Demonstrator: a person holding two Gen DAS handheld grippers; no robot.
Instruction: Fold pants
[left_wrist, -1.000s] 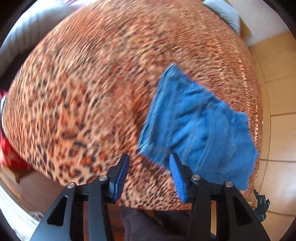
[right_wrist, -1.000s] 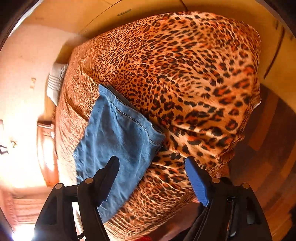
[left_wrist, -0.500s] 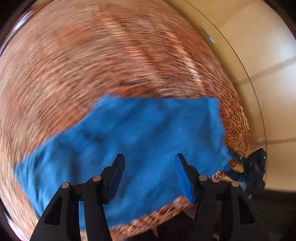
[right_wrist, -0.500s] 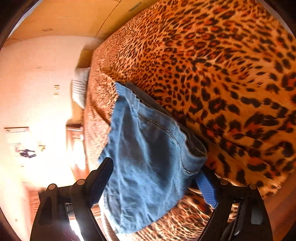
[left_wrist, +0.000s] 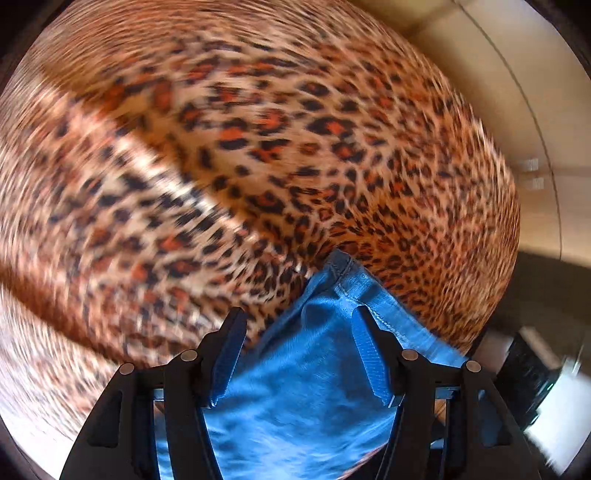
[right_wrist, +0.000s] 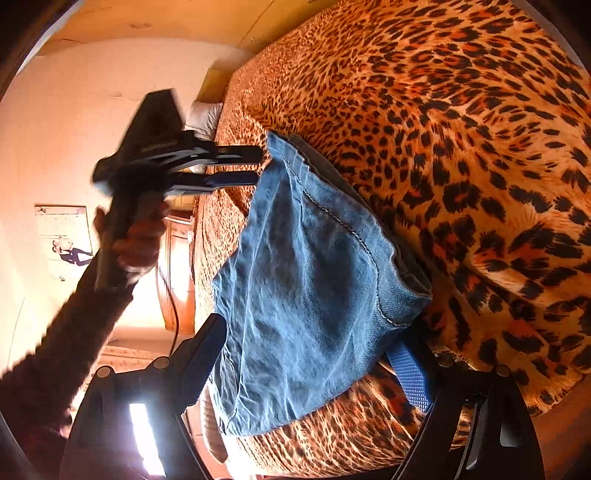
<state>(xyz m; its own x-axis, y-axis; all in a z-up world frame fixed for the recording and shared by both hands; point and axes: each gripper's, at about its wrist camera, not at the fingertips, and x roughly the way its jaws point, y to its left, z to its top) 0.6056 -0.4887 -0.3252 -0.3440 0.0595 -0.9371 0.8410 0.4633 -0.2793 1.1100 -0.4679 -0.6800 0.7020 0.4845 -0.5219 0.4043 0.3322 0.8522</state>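
Folded blue jeans (right_wrist: 306, 280) lie on a bed with a leopard-print cover (right_wrist: 461, 147). My right gripper (right_wrist: 310, 332) is open at their near folded end, one finger on each side of the cloth. Its right pad is partly hidden under the jeans' corner. My left gripper (right_wrist: 259, 163), held by a hand in a dark sleeve (right_wrist: 136, 240), points at the far corner. In the left wrist view the jeans (left_wrist: 303, 387) reach up between the left gripper (left_wrist: 298, 314) fingers. Its jaws are opening and the pads do not press the cloth. The cover (left_wrist: 258, 166) is motion-blurred.
A white pillow (right_wrist: 205, 118) lies at the head of the bed beside a pale wall. A wooden cabinet (right_wrist: 181, 273) with a cable stands along the bed's left side. The cover spreads wide to the right of the jeans.
The left gripper swept across the bed, rolled, and came down at the jeans' far corner with wider jaws. The right gripper sank to the near end and opened around it.
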